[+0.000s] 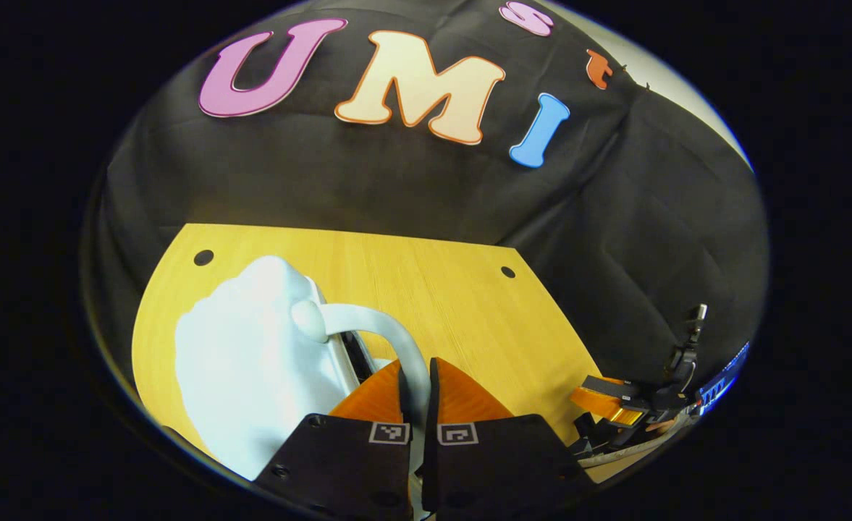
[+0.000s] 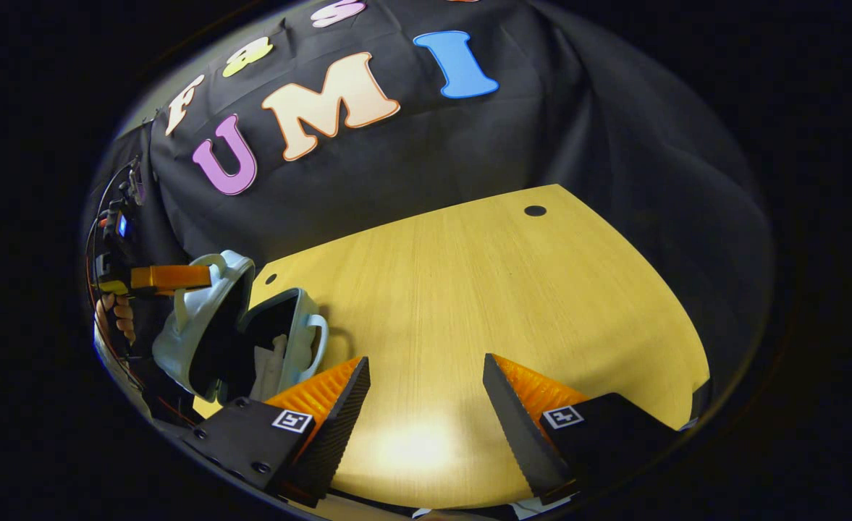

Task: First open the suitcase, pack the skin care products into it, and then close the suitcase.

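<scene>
The small pale suitcase [image 2: 234,329] sits at the worktop's [image 2: 469,289] left edge, half open – lid tilted up, pale items [image 2: 270,365] inside. The left tool [image 1: 418,387] is clamped on the lid's curved handle [image 1: 389,333]. Right of the suitcase it's bare worktop – the right tool [image 2: 426,391] hangs there, fingers spread wide.

A pale blue-white suitcase [image 2: 208,318] with a dark, seemingly black lining is seen on a yellow wood-grain tabletop [image 2: 483,304] marked by 2 black holes; pale items [image 2: 270,365] lie inside.
</scene>
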A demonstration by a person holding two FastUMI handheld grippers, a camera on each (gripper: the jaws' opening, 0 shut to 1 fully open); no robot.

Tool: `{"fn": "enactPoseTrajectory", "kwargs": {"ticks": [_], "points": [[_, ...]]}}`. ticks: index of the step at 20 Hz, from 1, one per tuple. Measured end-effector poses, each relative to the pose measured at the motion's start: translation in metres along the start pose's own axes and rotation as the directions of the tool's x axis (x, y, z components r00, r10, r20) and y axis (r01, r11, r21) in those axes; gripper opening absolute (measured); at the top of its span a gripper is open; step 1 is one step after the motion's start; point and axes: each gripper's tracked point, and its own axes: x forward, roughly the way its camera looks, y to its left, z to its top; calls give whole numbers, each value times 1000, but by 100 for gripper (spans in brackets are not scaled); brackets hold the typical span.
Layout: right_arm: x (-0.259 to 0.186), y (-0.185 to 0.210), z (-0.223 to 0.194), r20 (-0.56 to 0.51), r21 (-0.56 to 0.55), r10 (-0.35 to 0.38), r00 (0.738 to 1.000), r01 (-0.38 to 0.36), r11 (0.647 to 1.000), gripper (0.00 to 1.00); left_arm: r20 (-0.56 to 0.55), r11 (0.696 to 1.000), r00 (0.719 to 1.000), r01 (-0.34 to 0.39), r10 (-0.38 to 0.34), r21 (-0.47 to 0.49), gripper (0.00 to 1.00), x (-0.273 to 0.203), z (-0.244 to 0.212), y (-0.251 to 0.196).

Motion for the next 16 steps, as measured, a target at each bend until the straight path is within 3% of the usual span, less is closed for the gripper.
{"fn": "enactPoseTrajectory", "kwargs": {"ticks": [5,11,16], "points": [[-11,-31,3,3,15,-35,999,35,999,97,-80,999,996,-30,28,-26,0,50,-37,-9],[-22,-63,7,11,40,-76,997,75,996,99,-181,993,977,-110,115,39,1,96,-78,-3],[-26,-74,9,5,35,-78,997,78,996,97,-202,985,965,-158,168,64,3,114,-97,-1]]}}
